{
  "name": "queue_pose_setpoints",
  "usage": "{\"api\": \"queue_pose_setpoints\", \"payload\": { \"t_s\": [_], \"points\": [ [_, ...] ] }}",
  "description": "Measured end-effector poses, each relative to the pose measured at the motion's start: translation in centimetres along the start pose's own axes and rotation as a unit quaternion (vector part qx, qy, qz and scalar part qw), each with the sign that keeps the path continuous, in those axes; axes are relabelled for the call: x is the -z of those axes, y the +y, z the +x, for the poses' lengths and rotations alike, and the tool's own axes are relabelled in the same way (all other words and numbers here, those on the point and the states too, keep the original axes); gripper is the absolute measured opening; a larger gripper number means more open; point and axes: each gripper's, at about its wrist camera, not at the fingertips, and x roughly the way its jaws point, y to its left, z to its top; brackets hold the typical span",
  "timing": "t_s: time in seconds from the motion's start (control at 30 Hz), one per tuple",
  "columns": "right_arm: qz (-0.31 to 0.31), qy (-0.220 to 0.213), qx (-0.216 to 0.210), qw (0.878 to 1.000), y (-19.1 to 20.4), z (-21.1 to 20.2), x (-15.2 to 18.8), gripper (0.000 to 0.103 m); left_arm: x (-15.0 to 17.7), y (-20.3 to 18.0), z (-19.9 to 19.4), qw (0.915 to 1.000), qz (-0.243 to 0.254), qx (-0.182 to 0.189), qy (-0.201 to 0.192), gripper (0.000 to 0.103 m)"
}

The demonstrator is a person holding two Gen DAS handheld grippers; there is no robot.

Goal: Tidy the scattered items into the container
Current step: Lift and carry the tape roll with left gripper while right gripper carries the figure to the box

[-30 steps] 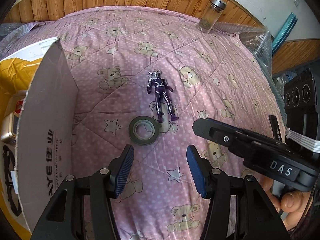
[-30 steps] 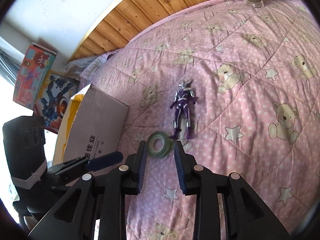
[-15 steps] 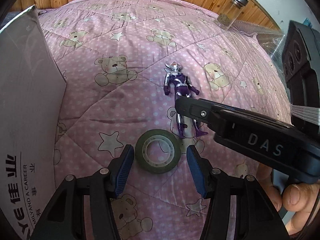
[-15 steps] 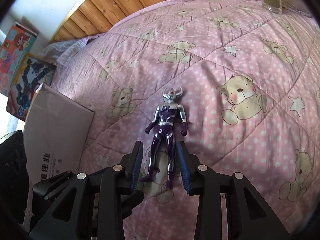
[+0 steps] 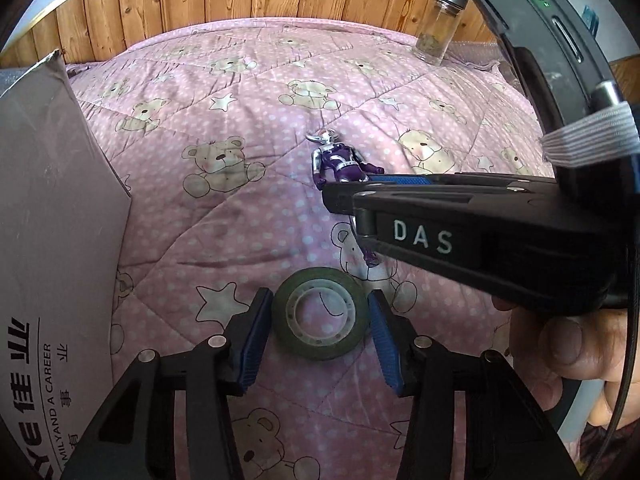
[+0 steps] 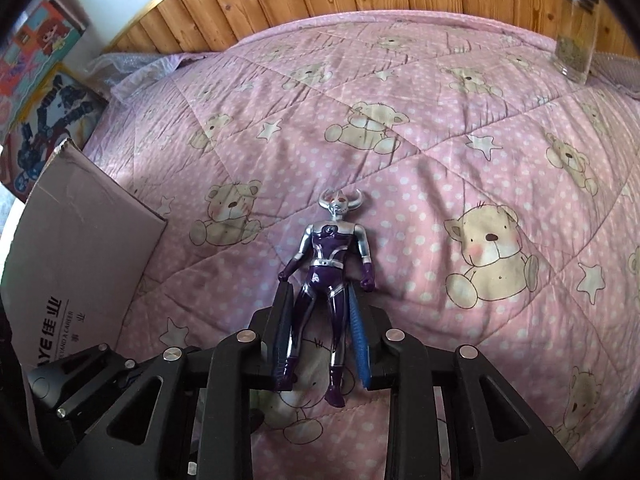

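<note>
Tape roll [image 5: 320, 313] flat on quilt [image 5: 248, 184], bracketed by spread left gripper [image 5: 318, 330]; toy figure [image 6: 328, 276] lengthwise between parted right gripper [image 6: 320, 320] fingers, neither clamped yet, box [image 5: 52, 216] leftward.

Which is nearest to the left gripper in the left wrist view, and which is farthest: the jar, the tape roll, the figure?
1. Tape roll, between the left gripper's fingers.
2. Figure, ahead, lying mid-quilt.
3. Jar, far right, by the wooden wall.
</note>
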Motion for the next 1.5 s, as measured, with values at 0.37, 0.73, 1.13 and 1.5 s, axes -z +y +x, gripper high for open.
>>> {"api": "queue_pose_setpoints", "payload": {
  "t_s": [0.37, 0.73, 1.13, 1.5],
  "points": [
    [0.047, -0.026, -0.035, 0.998, -0.7, -4.4, 1.1, 0.028, -0.1, -0.2, -2.8, 0.9991, -0.027, 0.031, -0.011, 0.049],
    [0.057, -0.036, -0.049, 0.997, 1.7, -8.0, 3.2, 0.028, 1.6, -0.7, -8.0, 0.9983, -0.027, 0.040, -0.032, 0.049],
    [0.046, -0.050, -0.057, 0.996, 5.9, -12.1, 6.4, 0.028, 4.4, -0.7, -13.3, 0.9960, -0.032, 0.056, -0.061, 0.049],
    [0.002, -0.066, -0.054, 0.996, 10.7, -15.3, 8.3, 0.028, 6.4, 0.8, -17.9, 0.9929, -0.051, 0.046, -0.096, 0.049]
  ]
}}
